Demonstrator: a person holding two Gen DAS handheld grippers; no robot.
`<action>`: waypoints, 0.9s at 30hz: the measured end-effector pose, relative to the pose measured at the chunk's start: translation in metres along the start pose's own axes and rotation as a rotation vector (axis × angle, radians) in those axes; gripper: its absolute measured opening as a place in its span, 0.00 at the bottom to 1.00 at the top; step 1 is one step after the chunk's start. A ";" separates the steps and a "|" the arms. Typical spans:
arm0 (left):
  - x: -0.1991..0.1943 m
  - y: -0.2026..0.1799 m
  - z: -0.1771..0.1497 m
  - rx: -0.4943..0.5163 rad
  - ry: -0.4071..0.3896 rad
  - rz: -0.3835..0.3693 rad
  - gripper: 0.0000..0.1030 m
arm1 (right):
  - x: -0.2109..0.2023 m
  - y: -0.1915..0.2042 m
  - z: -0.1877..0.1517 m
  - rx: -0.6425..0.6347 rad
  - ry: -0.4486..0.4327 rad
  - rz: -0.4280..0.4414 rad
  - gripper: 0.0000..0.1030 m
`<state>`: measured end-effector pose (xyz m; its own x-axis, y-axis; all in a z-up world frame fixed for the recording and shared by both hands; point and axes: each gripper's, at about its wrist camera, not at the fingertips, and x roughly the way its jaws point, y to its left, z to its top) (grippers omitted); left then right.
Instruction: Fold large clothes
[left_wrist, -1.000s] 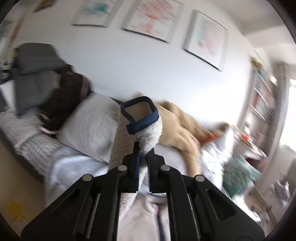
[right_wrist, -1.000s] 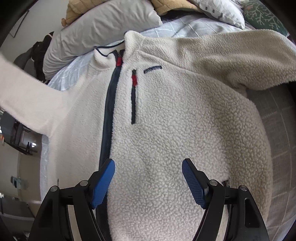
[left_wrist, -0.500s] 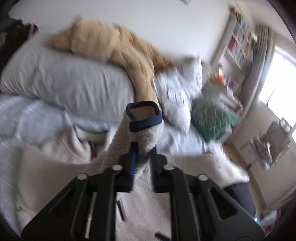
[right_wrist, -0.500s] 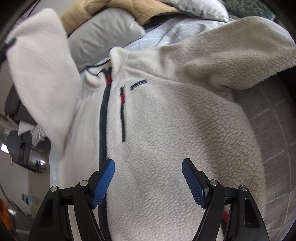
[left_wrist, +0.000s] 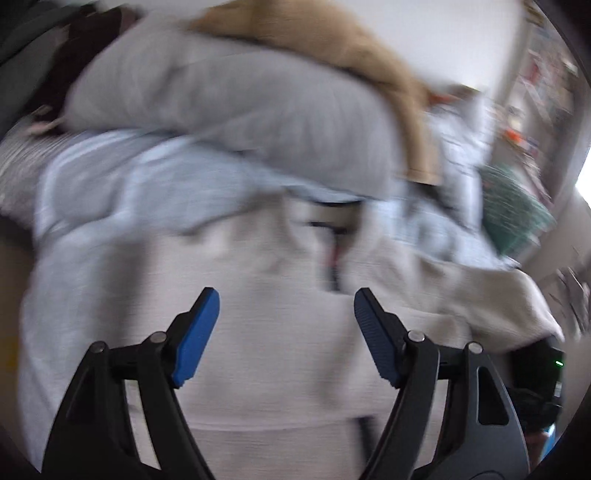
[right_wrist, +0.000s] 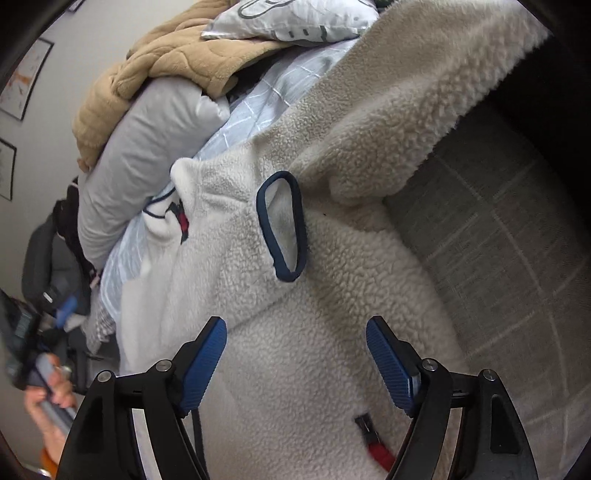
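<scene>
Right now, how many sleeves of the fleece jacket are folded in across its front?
1. One sleeve lies across the chest of the fleece jacket, its navy-trimmed cuff near the middle. The other sleeve stretches out toward the top right, not folded in.

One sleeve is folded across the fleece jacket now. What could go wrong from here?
The sleeve cuff lies loosely on the jacket, so it may slide off when the body is folded. The other sleeve reaches the bed's edge and could drag. The zipper pull by the right hand-held gripper might snag.
</scene>
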<state>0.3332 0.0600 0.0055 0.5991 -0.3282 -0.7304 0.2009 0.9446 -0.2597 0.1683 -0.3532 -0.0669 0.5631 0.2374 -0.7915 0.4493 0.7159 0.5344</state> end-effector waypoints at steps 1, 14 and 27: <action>0.004 0.015 -0.001 -0.022 0.006 0.018 0.74 | 0.005 -0.001 0.003 0.015 0.013 0.014 0.78; 0.121 0.137 -0.008 -0.253 0.202 -0.092 0.41 | 0.066 0.025 0.032 -0.030 -0.001 0.046 0.75; 0.092 0.150 -0.040 -0.313 -0.003 0.012 0.39 | 0.094 0.049 0.016 -0.295 -0.054 -0.197 0.20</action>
<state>0.3872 0.1709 -0.1264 0.6024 -0.3163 -0.7329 -0.0547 0.8996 -0.4332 0.2545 -0.3060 -0.1102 0.5251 0.0466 -0.8498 0.3379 0.9050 0.2584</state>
